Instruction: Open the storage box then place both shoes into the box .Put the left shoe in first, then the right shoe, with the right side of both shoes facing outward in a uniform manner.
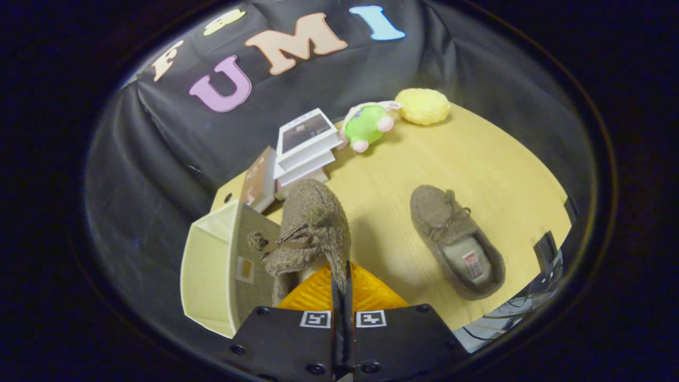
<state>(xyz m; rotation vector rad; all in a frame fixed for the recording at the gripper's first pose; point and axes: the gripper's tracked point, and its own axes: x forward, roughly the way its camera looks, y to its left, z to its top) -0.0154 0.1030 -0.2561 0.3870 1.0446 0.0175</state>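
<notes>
Storage box [212, 270] stands open at ten o'clock of the gripper [342, 289], whose fingers pinch the first shoe [313, 228] by its edge, lifted beside it; second shoe [456, 241] waits on the table [477, 164] at two o'clock

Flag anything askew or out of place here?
Gripper is shut on the fuzzy brown slipper's heel rim; it hangs toe-up beside the open cream storage box. Stacked white books sit unevenly, one leaning alongside.

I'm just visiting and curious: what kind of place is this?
Probably a staged recording booth, not a home: black cloth wall, light wooden table with stacked white books, and a fuzzy brown slipper pinched by the hand-held gripper.
</notes>
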